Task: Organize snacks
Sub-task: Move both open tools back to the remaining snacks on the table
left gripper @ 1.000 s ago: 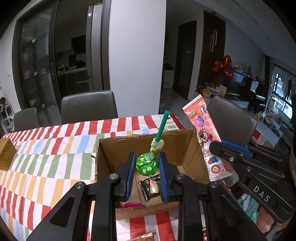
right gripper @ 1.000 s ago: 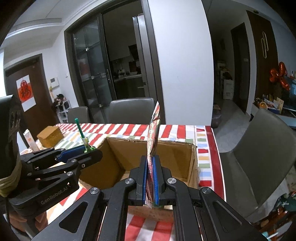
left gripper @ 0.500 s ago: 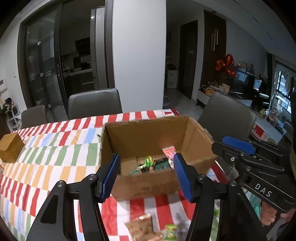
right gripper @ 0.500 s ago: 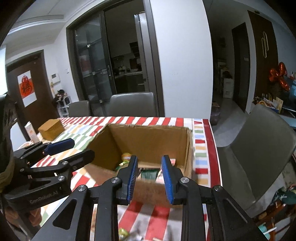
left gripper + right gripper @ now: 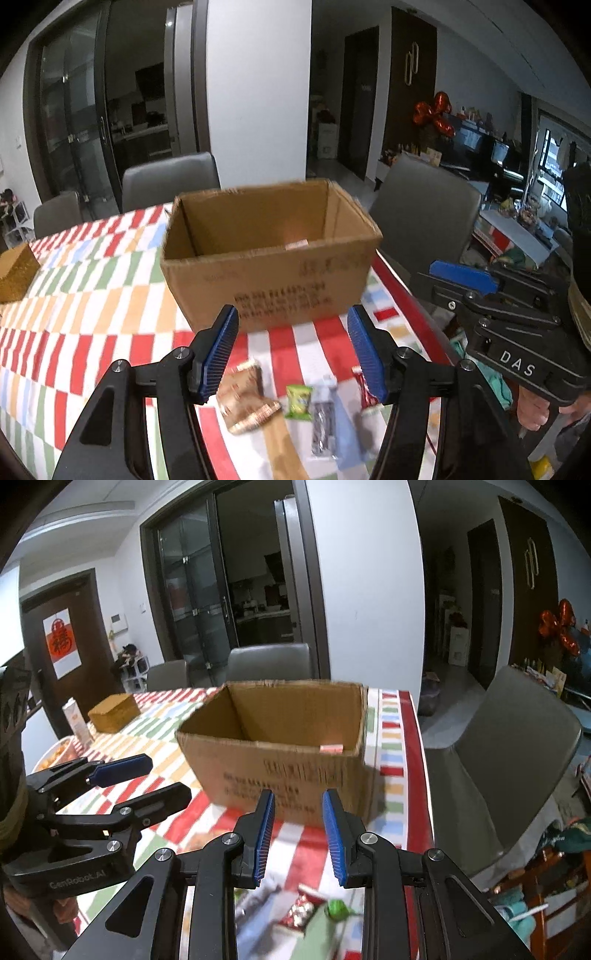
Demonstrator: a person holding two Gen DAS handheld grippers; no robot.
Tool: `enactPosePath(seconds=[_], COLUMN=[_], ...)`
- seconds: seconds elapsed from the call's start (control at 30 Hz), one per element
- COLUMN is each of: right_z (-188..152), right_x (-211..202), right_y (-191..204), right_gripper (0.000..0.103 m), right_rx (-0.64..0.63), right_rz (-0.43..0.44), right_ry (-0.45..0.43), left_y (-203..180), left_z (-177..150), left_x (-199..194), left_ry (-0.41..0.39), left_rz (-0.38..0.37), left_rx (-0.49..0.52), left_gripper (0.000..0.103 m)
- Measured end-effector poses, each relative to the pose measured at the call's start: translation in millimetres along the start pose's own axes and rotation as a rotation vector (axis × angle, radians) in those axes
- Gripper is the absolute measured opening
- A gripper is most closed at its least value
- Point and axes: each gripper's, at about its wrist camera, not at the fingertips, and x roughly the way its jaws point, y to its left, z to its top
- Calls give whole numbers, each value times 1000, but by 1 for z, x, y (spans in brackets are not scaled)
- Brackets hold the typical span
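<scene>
With both hand-held grippers, left [image 5: 291, 354] and right [image 5: 300, 838], apart and empty before the open brown cardboard box [image 5: 271, 251], we next pick a loose wrapped snack [image 5: 299, 401] from the striped counter [image 5: 74, 295].

An open brown cardboard box [image 5: 271, 258] stands upright on the striped desk [image 5: 74, 314]. In front of it lie loose snacks: a tan packet [image 5: 245, 398], a green packet [image 5: 299, 401], a red wrapper [image 5: 364, 391].

Matt corrugated cardboard box [image 5: 269, 266]; glossy snack wrappers [image 5: 299, 400].
</scene>
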Motion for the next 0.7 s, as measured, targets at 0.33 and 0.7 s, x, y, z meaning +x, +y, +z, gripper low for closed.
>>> enactPosePath(seconds=[0.33,0.7], right_z=[-40,-80], right_x=[10,38], right_y=[-6,-21], right_gripper=[28,28], right_rx=[-26,-37], right_rz=[0,2], right_ry=[130,295], left_y=[-14,-20], left_z=[-52,-85], left_x=[18,55], left_ry=[139,282], left_rz=[-6,-29], left_rx=[-2,-35], left_gripper=[61,59])
